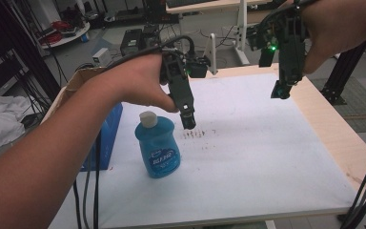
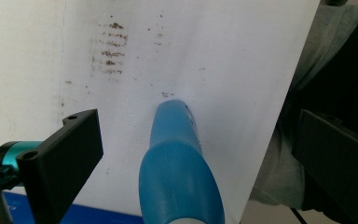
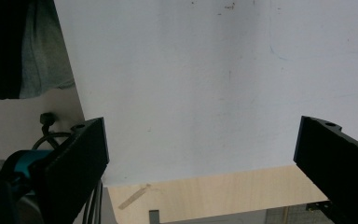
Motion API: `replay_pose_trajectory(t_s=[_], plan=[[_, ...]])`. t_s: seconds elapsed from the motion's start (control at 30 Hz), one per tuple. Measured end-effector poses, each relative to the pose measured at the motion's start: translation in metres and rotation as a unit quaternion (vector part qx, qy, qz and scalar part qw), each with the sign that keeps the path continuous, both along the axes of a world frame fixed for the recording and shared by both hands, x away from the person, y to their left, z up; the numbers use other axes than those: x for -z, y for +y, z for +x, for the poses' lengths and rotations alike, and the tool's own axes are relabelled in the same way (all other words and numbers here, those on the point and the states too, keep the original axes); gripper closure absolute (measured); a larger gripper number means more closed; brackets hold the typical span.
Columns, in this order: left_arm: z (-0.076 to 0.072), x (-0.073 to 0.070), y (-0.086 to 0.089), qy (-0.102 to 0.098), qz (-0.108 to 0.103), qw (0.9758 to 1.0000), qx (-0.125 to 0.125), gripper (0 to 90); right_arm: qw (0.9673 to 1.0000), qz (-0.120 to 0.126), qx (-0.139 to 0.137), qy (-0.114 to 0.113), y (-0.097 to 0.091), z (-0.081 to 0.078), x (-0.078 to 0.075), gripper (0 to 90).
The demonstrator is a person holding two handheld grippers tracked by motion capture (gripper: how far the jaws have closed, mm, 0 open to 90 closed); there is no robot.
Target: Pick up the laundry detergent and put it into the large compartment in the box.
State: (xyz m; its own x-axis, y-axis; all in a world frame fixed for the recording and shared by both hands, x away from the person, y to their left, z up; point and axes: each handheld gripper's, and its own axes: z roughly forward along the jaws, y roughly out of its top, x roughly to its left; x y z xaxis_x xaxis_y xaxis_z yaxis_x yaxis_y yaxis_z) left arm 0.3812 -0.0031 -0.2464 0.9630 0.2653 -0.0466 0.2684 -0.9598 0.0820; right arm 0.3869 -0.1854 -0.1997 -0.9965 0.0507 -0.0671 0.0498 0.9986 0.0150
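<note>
Both tongs stand apart and hold nothing. My left gripper (image 1: 188, 120) hangs left of centre in the high view, just above and right of the blue soap bottle (image 1: 157, 145), which stands upright on the white table sheet (image 1: 267, 157). My right gripper (image 1: 281, 90) waits at upper right. I judge this the approach; next I must lower the left jaws around the bottle's white cap (image 1: 148, 118).
</note>
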Motion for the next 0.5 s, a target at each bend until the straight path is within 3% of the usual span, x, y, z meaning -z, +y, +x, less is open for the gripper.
replay_pose_trajectory(t_s=[0.23,0.5], plan=[[-0.002,-0.003,0.001,-0.002,-0.004,1.0,-0.005,1.7,1.0,-0.003,-0.007,0.002,0.005,0.0,0.003,2.1],[-0.009,-0.02,0.015,-0.007,-0.012,0.9998,-0.016,1.7,1.0,-0.003,-0.007,-0.003,0.006,-0.002,0.001,2.1]])
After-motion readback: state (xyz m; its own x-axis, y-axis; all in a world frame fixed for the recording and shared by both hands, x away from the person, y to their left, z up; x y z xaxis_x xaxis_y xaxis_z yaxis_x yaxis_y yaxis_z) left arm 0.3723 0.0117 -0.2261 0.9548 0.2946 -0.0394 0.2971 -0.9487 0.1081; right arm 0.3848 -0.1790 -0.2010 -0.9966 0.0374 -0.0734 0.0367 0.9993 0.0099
